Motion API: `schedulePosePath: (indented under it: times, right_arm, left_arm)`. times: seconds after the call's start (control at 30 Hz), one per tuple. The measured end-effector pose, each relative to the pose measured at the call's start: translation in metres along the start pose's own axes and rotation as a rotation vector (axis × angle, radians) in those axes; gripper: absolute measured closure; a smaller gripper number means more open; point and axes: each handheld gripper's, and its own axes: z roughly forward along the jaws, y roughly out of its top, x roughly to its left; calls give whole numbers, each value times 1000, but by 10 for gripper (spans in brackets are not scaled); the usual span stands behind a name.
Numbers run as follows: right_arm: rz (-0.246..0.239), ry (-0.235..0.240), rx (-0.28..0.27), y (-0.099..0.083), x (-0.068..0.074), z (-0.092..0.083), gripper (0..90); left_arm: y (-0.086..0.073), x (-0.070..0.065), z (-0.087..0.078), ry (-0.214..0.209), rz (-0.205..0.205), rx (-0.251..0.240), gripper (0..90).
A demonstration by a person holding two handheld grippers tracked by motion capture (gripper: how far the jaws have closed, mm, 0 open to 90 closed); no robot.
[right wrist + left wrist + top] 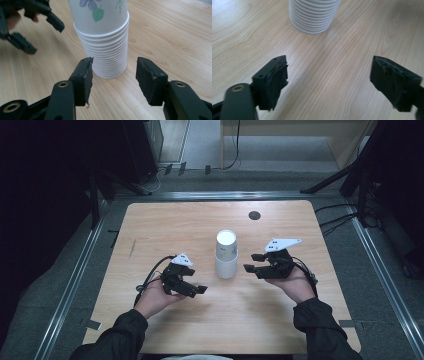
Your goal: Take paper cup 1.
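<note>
Right tongs [113, 81] gaping, empty, face cup stack [103, 37], flower print visible; left tongs [329, 86] gaping, see ribbed base.

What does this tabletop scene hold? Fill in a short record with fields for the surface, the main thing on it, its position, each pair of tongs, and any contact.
Surface: wooden table
Main thing: stack of paper cups, upright, the top cup printed with flowers and leaves
Position: mid-table, between the two tongs
Left tongs: jaws apart, nothing between them, short of the stack
Right tongs: jaws apart, pointing at the stack, nothing between them
Contact: none, both tongs are apart from the cups
</note>
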Motion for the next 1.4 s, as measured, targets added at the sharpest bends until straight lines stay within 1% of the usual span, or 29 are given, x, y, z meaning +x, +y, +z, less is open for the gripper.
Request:
schedulePosePath:
  times: [0.03,0.07,0.1,0.13,0.17,0.23,0.3,0.37,0.4,0.47,0.5,0.53,0.57,0.6,0.63,0.67,0.73,0.8,0.97,1.0,1.03,1.1,1.17,1.2,1.23,1.27,1.3,1.33,1.4]
  right_arm:
    - [0,0,0,0,0,0,472]
    - [14,15,-7,1,1,1,474]
    - [14,15,-7,1,1,1,474]
    - [17,21,-9,2,2,1,500]
    - [17,21,-9,2,2,1,500]
    - [12,31,16,3,4,1,492]
    - [27,36,34,2,4,2,491]
    - [27,41,34,0,4,2,487]
    - [8,52,26,-3,5,2,487]
    - [-4,52,27,-3,6,1,480]
    - [-4,52,27,-3,6,1,480]
    - [17,67,56,-2,6,1,456]
    - [17,67,56,-2,6,1,456]
    - [-12,63,68,0,8,-1,424]
    - [-12,63,68,0,8,-1,424]
    - [-42,66,66,1,10,-4,407]
    - [-53,67,68,2,11,-6,407]
    - [-92,55,62,4,11,-10,406]
    - [-100,59,61,11,8,-15,382]
    - [-108,56,61,15,8,-15,362]
    - [-108,56,61,15,8,-15,362]
    - [-108,60,64,19,7,-16,350]
    - [-114,61,72,24,6,-14,340]
    - [-122,68,102,31,4,-12,336]
    - [-122,68,102,31,4,-12,336]
    - [-150,65,129,39,4,-9,325]
    - [-150,65,129,39,4,-9,325]
    - [-156,68,138,42,4,-9,322]
    - [-175,71,154,51,3,-8,312]
  left_arm:
    - [1,0,-2,4,-7,9,168]
    - [2,0,-4,5,-8,-3,207]
    - [2,1,-5,3,-5,-12,207]
    - [3,3,-7,-1,0,-24,208]
    - [3,3,-7,-1,0,-24,208]
    - [3,6,-8,6,-5,-29,208]
    - [4,11,-11,12,-19,-35,208]
    - [4,14,-14,11,-28,-44,212]
    - [3,17,-18,10,-39,-59,226]
    - [2,19,-21,-1,-50,-62,228]
    - [2,19,-21,-1,-50,-62,228]
    - [2,20,-23,1,-40,-54,228]
    - [2,20,-23,1,-40,-54,228]
    - [1,21,-24,1,-37,-50,228]
    - [1,21,-24,1,-37,-50,228]
    - [1,23,-26,4,-29,-47,228]
    - [2,24,-26,5,-30,-46,229]
    - [2,25,-27,9,-27,-46,230]
    - [2,25,-29,9,-48,-27,242]
    - [1,23,-30,13,-34,-29,243]
    - [1,23,-30,13,-34,-29,243]
    - [0,22,-32,18,-12,-38,242]
    - [-1,20,-34,20,-7,-43,242]
    - [-3,20,-36,29,-5,-50,242]
    - [-3,20,-36,29,-5,-50,242]
    - [-5,20,-37,31,-15,-53,242]
    - [-5,20,-37,31,-15,-53,242]
    - [-6,20,-38,27,-25,-54,242]
    - [-7,19,-39,27,-27,-56,242]
